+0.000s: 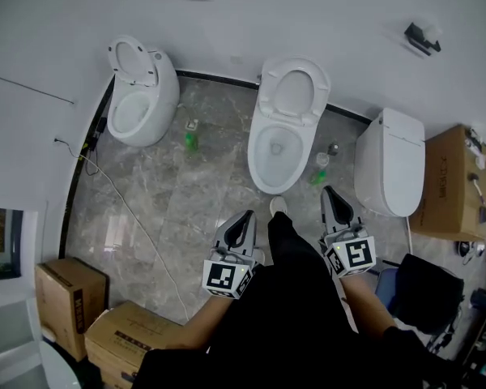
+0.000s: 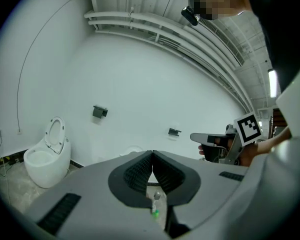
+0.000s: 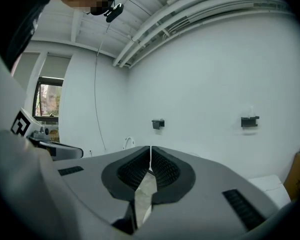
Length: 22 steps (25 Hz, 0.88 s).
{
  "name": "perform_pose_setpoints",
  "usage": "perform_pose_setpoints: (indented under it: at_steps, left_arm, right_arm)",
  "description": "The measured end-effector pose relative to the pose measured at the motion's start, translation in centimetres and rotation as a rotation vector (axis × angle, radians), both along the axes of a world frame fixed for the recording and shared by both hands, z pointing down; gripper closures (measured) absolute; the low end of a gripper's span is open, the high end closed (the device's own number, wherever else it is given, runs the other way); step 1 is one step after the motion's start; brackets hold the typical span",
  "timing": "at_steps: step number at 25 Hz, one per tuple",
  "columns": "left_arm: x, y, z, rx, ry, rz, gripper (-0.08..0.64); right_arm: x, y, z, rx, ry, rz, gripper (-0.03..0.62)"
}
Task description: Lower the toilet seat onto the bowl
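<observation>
In the head view the middle white toilet (image 1: 277, 148) stands straight ahead, its seat (image 1: 294, 92) raised against the wall. A second toilet (image 1: 140, 102) at the left also has its seat (image 1: 133, 61) up, and it shows in the left gripper view (image 2: 46, 157). My left gripper (image 1: 245, 218) is shut and empty, short of the middle bowl's front. My right gripper (image 1: 331, 194) is shut and empty too, level with the bowl's right front. Both sets of jaws meet at their tips in the left gripper view (image 2: 151, 154) and the right gripper view (image 3: 150, 148).
A third toilet (image 1: 391, 162) with its lid down stands at the right. Green bottles (image 1: 192, 141) (image 1: 318, 175) sit on the marble floor beside the middle bowl. Cardboard boxes (image 1: 70, 295) (image 1: 448, 181) stand at the lower left and far right. A cable (image 1: 130, 209) crosses the floor.
</observation>
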State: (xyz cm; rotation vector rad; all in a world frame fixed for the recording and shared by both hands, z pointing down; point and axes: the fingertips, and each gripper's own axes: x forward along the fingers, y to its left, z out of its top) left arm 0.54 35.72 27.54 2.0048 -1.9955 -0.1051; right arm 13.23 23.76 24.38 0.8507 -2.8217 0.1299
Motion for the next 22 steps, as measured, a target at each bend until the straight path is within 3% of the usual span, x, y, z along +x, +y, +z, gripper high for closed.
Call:
perform_pose_setpoints:
  at_steps: [5,10,15,22]
  left_arm:
    - [-3.2,-6.6,1.1,-0.048,-0.003,-0.098,0.545]
    - [-3.7,-15.4,3.1,-0.109,0.037,-0.101,0.545]
    - [-3.0,-21.9,5.1,-0.154,0.129,-0.112,0.545]
    - [-3.4,-29.0,6.2,-0.19,0.061,-0.087,0.545]
  right_arm:
    - [-1.9,-8.6,2.6,-0.063,-0.001,-0.003,0.56]
    - [-3.9,-18.4,3.6,-0.07,0.001,-0.023,0.56]
    - [-5.4,-25.4,4.0,-0.129,-0.018,-0.052,0.558]
    - [-7.1,-33.7,7.0,-0.146,0.035,-0.051,0.558]
